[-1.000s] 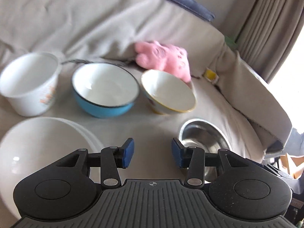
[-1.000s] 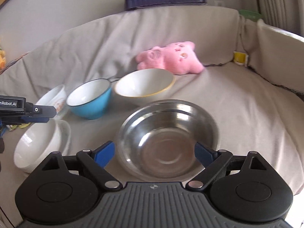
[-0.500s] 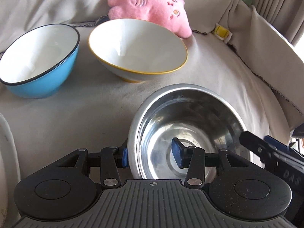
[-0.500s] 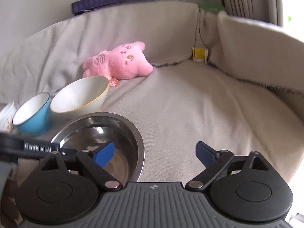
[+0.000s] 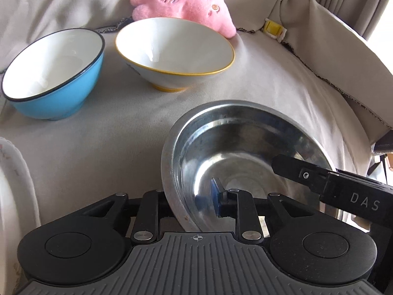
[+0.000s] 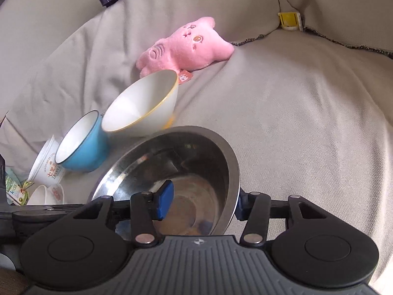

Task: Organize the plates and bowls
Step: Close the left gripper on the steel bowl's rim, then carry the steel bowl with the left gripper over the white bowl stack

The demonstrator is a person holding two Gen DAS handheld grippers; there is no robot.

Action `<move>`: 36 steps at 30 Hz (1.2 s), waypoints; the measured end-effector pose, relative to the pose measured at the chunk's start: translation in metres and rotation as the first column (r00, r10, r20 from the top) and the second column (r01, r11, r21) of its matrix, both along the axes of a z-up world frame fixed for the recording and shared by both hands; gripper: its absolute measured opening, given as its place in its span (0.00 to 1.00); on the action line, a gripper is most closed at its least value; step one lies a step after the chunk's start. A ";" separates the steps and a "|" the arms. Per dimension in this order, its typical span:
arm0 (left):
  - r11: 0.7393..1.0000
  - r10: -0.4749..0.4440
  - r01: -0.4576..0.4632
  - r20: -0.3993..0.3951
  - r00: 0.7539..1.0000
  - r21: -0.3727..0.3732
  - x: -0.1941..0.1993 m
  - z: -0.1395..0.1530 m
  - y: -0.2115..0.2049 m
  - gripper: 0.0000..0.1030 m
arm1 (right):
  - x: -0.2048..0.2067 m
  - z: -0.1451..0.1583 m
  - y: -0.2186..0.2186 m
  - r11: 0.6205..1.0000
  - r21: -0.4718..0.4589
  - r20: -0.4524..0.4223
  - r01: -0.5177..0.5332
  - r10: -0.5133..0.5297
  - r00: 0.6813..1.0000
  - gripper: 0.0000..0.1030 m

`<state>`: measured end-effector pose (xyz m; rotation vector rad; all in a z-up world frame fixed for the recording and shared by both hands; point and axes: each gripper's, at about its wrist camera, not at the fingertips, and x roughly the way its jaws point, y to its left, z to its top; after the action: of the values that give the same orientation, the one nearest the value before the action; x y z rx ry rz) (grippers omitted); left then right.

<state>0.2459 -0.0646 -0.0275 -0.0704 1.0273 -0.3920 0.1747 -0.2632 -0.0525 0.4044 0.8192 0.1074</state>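
A steel bowl (image 5: pixel 248 147) (image 6: pixel 186 172) sits on the beige sofa cover. My left gripper (image 5: pixel 194 204) straddles its left rim with jaws closing. The inner blue pad (image 5: pixel 217 201) touches the wall; the outer pad is hidden behind it. My right gripper (image 6: pixel 203 204) straddles the opposite rim, jaws also closing. Its inner pad (image 6: pixel 165 200) still stands off the wall, and the outer pad (image 6: pixel 242 206) is by the rim. Beyond the steel bowl stand a blue bowl (image 5: pixel 54 73) (image 6: pixel 81 145) and a white bowl with a yellow rim (image 5: pixel 174 49) (image 6: pixel 142 105).
A pink plush toy (image 5: pixel 181 5) (image 6: pixel 186 44) lies against the sofa back. A white printed cup (image 6: pixel 46 164) and a small white bowl (image 6: pixel 46 194) sit at the left. A large white bowl (image 5: pixel 14 184) shows at the left edge. The seat to the right is bare cover.
Both grippers came down onto the steel bowl from opposite sides, and their jaws narrowed around its rim. The right wrist view has rolled, so the bowls now look tilted.
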 end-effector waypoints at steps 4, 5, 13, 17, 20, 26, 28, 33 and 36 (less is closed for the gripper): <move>0.998 -0.026 0.028 0.044 0.999 -0.048 -0.020 0.023 0.030 0.26 | -0.009 0.029 0.026 0.998 -0.048 0.044 -0.029 0.031 0.999 0.49; 0.999 -0.025 0.029 0.069 0.997 -0.046 -0.028 0.030 0.040 0.26 | -0.011 0.037 0.034 0.998 -0.049 0.056 -0.041 0.044 0.997 0.50; 0.989 0.075 -0.049 0.185 0.980 -0.141 -0.063 0.070 0.148 0.29 | -0.022 0.092 0.138 0.980 -0.134 0.163 -0.148 0.169 0.972 0.51; 0.978 0.132 -0.091 0.217 0.967 -0.188 -0.083 0.071 0.210 0.29 | -0.020 0.099 0.196 0.964 -0.154 0.177 -0.217 0.243 0.954 0.54; 0.963 0.200 -0.160 0.176 0.964 -0.215 -0.086 0.063 0.253 0.31 | -0.014 0.094 0.240 0.942 -0.187 0.159 -0.279 0.309 0.938 0.57; 0.924 0.323 -0.290 0.104 0.941 -0.250 -0.092 0.043 0.305 0.31 | -0.008 0.069 0.289 0.911 -0.191 0.076 -0.365 0.384 0.920 0.57; 0.925 0.326 -0.296 0.097 0.941 -0.238 -0.093 0.040 0.309 0.31 | -0.008 0.060 0.292 0.911 -0.188 0.047 -0.368 0.383 0.923 0.58; 0.927 0.320 -0.288 0.108 0.941 -0.241 -0.094 0.041 0.307 0.31 | -0.006 0.043 0.282 0.928 -0.137 -0.005 -0.348 0.350 0.937 0.58; 0.929 0.311 -0.281 0.101 0.945 -0.239 -0.089 0.037 0.301 0.31 | -0.006 0.039 0.273 0.934 -0.123 -0.019 -0.337 0.337 0.941 0.58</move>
<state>0.1567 0.2364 0.0098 -0.3914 0.8168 -0.2292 0.1685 0.0096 -0.0134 0.1421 0.8831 0.3747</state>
